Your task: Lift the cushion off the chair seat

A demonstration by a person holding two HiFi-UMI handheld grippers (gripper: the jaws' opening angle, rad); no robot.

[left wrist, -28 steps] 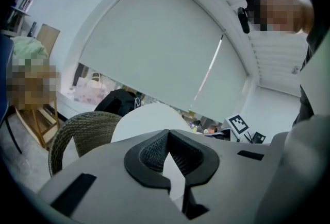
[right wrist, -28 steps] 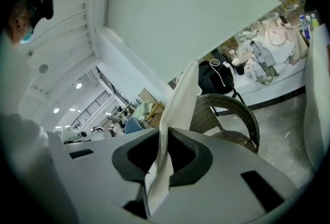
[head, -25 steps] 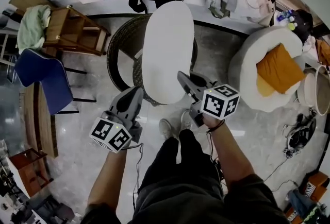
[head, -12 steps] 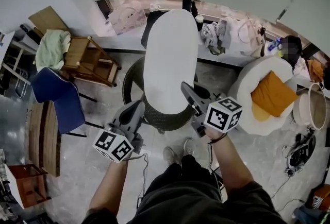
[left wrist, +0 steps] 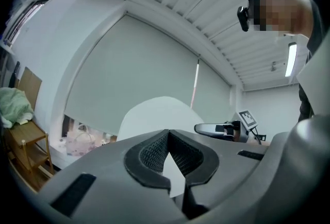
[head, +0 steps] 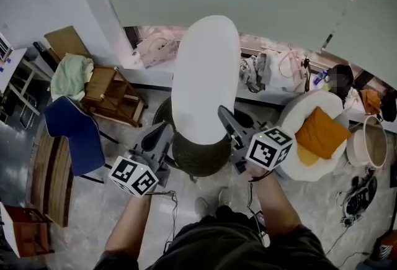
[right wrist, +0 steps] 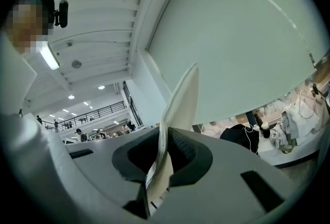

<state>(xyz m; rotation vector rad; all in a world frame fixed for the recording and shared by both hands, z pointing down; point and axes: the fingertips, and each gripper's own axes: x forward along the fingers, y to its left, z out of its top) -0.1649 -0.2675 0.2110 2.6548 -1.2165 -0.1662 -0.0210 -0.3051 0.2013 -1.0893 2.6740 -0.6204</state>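
In the head view I hold the white oval cushion (head: 205,76) up on edge, above the dark wicker chair (head: 200,157). My left gripper (head: 166,133) is shut on the cushion's lower left rim and my right gripper (head: 224,117) on its lower right rim. The left gripper view shows the cushion (left wrist: 154,112) rising beyond the left gripper (left wrist: 168,155), a white wedge pinched between the pads. The right gripper view shows the cushion's thin edge (right wrist: 183,99) clamped in the right gripper (right wrist: 163,158). The cushion hides the chair's back.
A wooden chair with a green cloth (head: 99,92) and a blue chair (head: 74,135) stand at the left. At the right is a white round seat (head: 291,107) with an orange cushion (head: 319,132), beside a basket (head: 366,141). Bags (head: 273,70) lie along the wall.
Both grippers have risen with the cushion. It has come up off the wicker chair, and the dark seat now shows below it.
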